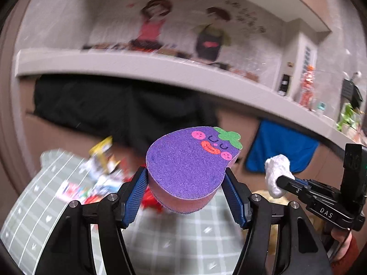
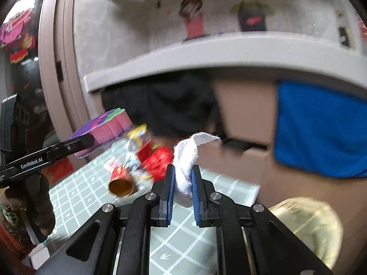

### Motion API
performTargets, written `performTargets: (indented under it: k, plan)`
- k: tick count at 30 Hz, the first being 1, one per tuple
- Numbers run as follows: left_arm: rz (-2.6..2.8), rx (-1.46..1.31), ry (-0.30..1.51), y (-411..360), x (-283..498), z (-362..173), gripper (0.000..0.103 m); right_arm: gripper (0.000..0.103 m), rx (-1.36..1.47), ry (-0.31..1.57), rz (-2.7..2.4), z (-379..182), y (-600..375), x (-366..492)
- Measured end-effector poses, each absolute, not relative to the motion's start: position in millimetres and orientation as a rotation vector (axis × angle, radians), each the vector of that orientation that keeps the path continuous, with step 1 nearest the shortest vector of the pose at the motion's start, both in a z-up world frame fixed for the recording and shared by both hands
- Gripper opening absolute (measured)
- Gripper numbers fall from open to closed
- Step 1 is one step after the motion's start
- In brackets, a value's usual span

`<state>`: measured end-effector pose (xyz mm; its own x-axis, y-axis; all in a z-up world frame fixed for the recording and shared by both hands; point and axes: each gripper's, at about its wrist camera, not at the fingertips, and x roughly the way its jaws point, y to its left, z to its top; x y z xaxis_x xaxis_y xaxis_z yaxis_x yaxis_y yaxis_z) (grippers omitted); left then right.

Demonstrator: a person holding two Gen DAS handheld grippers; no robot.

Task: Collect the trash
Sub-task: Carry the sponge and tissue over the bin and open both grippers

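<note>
Above the green checked tablecloth (image 2: 75, 194), our left gripper (image 1: 185, 181) clamped a purple aubergine-shaped sponge with a pink underside (image 1: 190, 160), while our right gripper (image 2: 183, 178) pinched a crumpled white tissue (image 2: 185, 160); bright wrappers (image 2: 146, 158) lay beyond.

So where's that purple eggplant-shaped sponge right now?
The purple eggplant-shaped sponge is held up between the left gripper's jaws, above the green checked tablecloth, left of the white crumpled tissue.

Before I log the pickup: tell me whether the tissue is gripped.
Gripped: the right gripper's blue fingers press the white tissue.
</note>
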<state>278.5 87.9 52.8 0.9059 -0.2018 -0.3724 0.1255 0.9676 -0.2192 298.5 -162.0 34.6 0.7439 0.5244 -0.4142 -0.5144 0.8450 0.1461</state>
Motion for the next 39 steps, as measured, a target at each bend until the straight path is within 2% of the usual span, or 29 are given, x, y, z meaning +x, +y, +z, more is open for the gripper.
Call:
performTargets:
  k: [9, 19, 28, 39]
  plan:
    - [-0.321, -0.099, 0.327, -27.3, 304.1, 85.8, 0.065, 0.013, 0.061, 0.364, 0.418, 72.0, -266.0, 290.3]
    - [-0.421, -0.057, 0.396, -117.2, 321.2, 55.6, 0.065, 0.013, 0.121, 0.381, 0.291, 53.2, -343.3, 280.2]
    - [-0.431, -0.009, 0.457, -153.3, 322.1, 20.1, 0.065, 0.013, 0.154, 0.414, 0.255, 30.0, -371.8, 278.8]
    - [-0.42, -0.016, 0.539, -154.3, 329.7, -15.4, 0.065, 0.013, 0.201, 0.49, 0.271, -3.1, -378.1, 293.3]
